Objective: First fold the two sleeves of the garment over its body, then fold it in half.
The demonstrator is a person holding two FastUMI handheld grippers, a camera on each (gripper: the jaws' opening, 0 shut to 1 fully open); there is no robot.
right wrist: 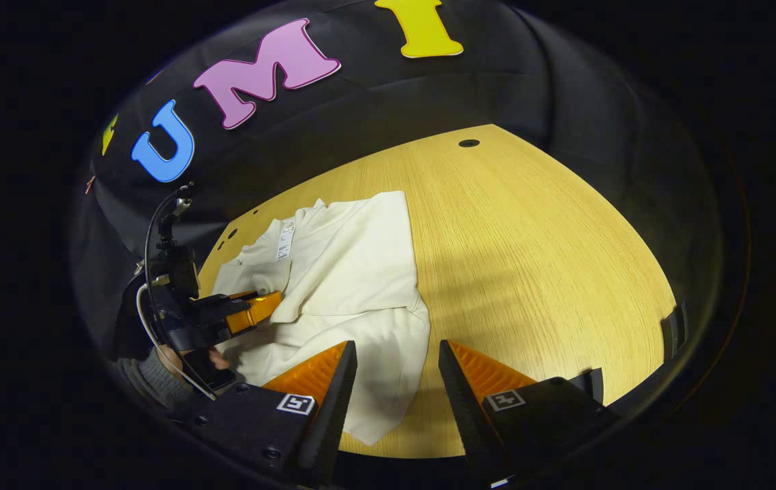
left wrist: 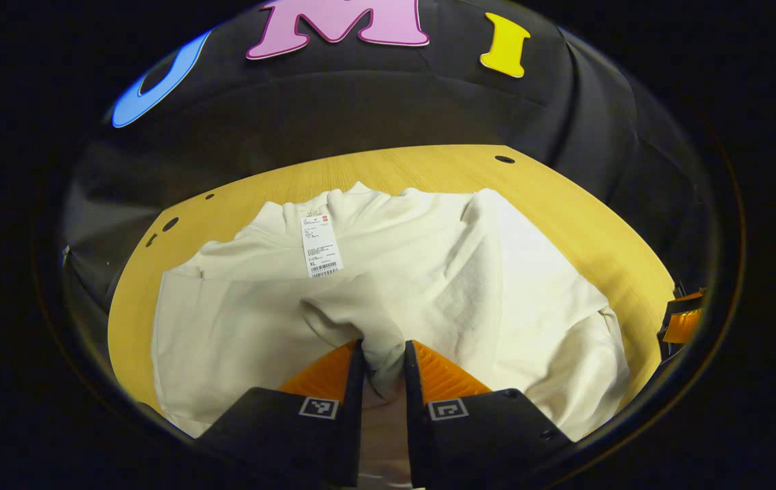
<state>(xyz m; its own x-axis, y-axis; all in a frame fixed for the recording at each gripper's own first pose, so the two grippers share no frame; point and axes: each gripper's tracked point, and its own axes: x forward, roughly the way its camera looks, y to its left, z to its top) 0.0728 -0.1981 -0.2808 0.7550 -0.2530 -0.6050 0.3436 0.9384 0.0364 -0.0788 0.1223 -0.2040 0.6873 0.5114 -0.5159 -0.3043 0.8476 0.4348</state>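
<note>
Black cloth wall behind, pale wood tabletop (right wrist: 531, 258) up front, and your garment (left wrist: 429, 286) lies spread on it w/ the collar and hang tag (left wrist: 320, 246) at the far side. In the right gripper view it sits on the tabletop's left part, bare wood to its right.

Handling call: cream knit, looks soft and floppy, light, no stiffness at all. It'll drape and drag, prob. bunch if you pull quick. Not fragile, not slippery on wood by the look of it. Best holds: sleeve cuff or a hem corner, pinched thru the cloth, not mid-panel.

Left claw (left wrist: 384, 367): nearly closed, narrow gap, and a bunched sleeve end (left wrist: 361, 320) is squeezed between both fingers. You've got it, and it's over the body's middle. In the right gripper view you see that same claw (right wrist: 255, 306) at the garment's left edge, a hand in a grey cuff (right wrist: 177, 371) behind it.

Right claw (right wrist: 395, 381): wide open, holding nothing. It hovers near the garment's near right edge; left finger overlaps cloth in that view, touching or above, can't tell. Right-side flap (left wrist: 517, 272) looks laid over the body already, so my read is sleeve no. 2 is in hand.
</note>
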